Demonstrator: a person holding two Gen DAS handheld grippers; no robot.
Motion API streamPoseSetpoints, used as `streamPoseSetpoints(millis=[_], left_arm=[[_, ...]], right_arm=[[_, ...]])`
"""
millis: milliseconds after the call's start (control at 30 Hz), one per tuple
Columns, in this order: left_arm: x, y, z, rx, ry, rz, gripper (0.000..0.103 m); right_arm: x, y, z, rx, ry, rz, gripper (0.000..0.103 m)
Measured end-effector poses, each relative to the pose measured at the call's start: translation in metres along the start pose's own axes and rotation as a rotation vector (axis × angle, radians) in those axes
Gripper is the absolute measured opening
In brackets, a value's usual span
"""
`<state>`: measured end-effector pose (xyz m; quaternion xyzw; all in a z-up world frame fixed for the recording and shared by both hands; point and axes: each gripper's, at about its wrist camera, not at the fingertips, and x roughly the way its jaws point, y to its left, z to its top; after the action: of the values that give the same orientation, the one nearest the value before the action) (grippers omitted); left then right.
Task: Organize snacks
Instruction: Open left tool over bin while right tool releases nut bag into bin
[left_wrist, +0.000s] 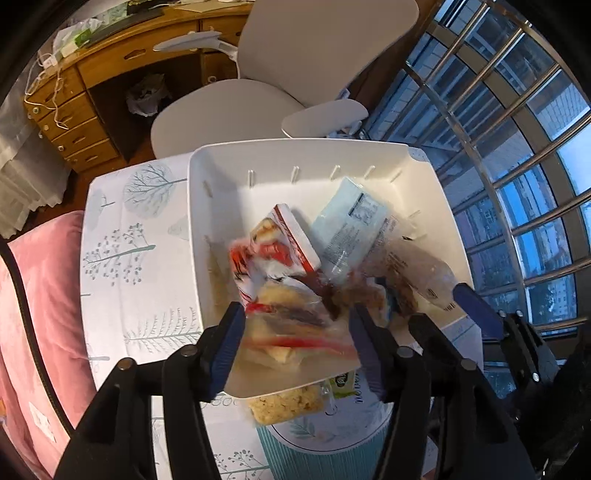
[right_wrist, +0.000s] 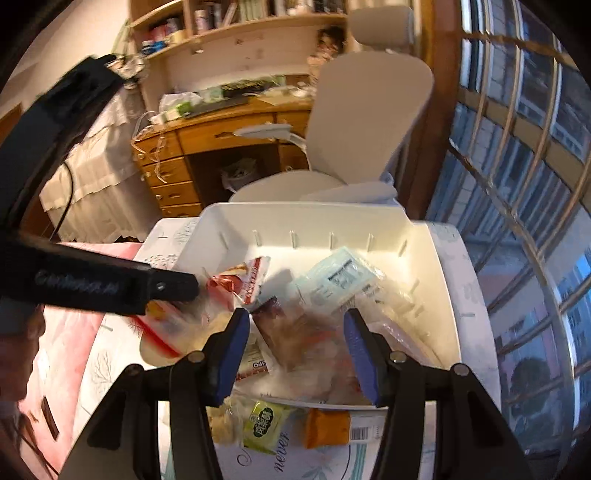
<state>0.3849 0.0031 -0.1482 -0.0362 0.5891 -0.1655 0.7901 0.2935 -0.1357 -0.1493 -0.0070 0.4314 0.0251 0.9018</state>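
A white plastic basket (left_wrist: 207, 206) (right_wrist: 436, 266) stands on a small table with a tree-print cloth (left_wrist: 122, 266). It holds several snack packets: a red box (left_wrist: 291, 240), a pale blue packet (left_wrist: 351, 225) (right_wrist: 332, 277) and clear bags. My left gripper (left_wrist: 297, 334) hangs open over the basket's near side, with a blurred clear red-striped snack bag (left_wrist: 291, 325) between its fingers, loose. My right gripper (right_wrist: 295, 350) is open above blurred brownish packets (right_wrist: 306, 339) in the basket. The right gripper also shows at the right of the left wrist view (left_wrist: 469, 306).
Loose snacks lie before the basket: a crumbly pale bar (left_wrist: 284, 404), a green packet (right_wrist: 260, 424) and an orange packet (right_wrist: 327, 426). A teal bin (left_wrist: 317, 450) stands below. A grey office chair (left_wrist: 258, 103), a wooden desk (left_wrist: 85, 99), window bars (left_wrist: 517, 147) and pink bedding (left_wrist: 40, 295) surround the table.
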Motion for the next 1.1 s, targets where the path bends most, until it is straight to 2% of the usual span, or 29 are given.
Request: streamPoseSetpoints(millis=[67, 300, 533, 733, 800, 1100], left_arm=[[-0.001, -0.001, -0.001, 0.005, 0.001, -0.005, 0.067], [-0.008, -0.002, -0.011, -0.011, 0.0, -0.05, 0.067], [-0.029, -0.009, -0.032, 0.031, -0.018, -0.072, 0.067], [-0.045, -0.011, -0.058, 0.088, -0.051, -0.104, 0.067], [-0.045, -0.009, -0.066, 0.102, -0.049, -0.121, 0.067], [-0.032, 0.003, -0.114, 0.174, -0.037, -0.123, 0.067]], right_arm=[[0.003, -0.002, -0.002, 0.018, 0.017, -0.002, 0.054], [-0.006, -0.012, -0.011, 0.072, 0.049, -0.005, 0.055], [-0.026, -0.031, -0.017, 0.14, 0.054, -0.043, 0.059], [-0.042, -0.053, -0.029, 0.249, 0.06, -0.069, 0.063], [-0.046, -0.06, -0.036, 0.273, 0.067, -0.108, 0.064], [-0.048, -0.102, -0.078, 0.447, 0.148, -0.138, 0.067]])
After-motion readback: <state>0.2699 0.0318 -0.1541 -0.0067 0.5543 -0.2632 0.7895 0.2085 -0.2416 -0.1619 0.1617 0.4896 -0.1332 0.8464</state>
